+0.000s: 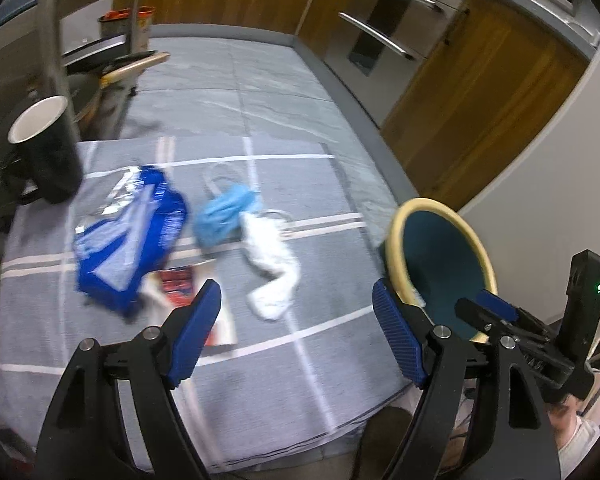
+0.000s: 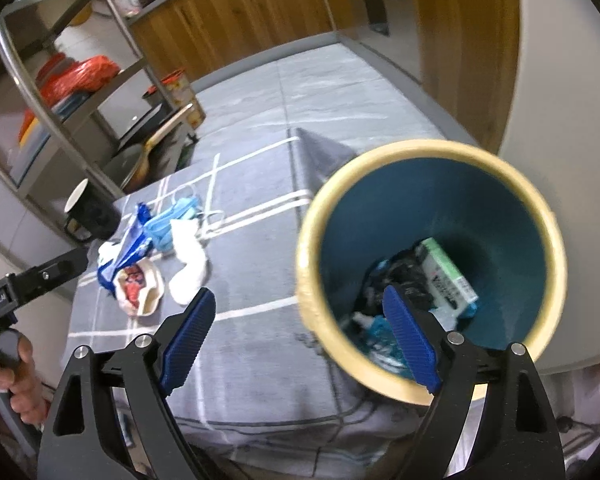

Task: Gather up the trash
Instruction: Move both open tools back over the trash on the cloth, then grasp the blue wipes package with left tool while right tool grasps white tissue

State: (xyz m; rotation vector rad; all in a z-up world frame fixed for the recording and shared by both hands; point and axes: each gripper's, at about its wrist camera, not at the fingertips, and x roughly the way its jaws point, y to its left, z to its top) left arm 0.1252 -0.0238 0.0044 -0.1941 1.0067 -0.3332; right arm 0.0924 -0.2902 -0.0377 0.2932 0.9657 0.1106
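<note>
On a grey striped cloth (image 1: pixel 320 184) lies a pile of trash: a blue wrapper (image 1: pixel 132 236), a light blue face mask (image 1: pixel 224 216), a crumpled white tissue (image 1: pixel 272 268) and a red-and-white packet (image 1: pixel 180 288). My left gripper (image 1: pixel 296 300) hovers open over the near side of the pile with nothing between its pads. A round bin (image 2: pixel 312 240) with a cream rim and teal inside stands at the cloth's right edge. It holds a white-and-green box (image 2: pixel 448 276) and dark wrappers. My right gripper (image 2: pixel 300 300) is open and empty, its right finger over the bin's mouth.
A black mug (image 1: pixel 46 152) stands at the pile's far left, beside a metal rack (image 2: pixel 40 92) with pans and bags. Wooden cabinets (image 1: pixel 480 92) line the far wall. A hand (image 2: pixel 16 376) holds the left gripper's handle at the left in the right wrist view.
</note>
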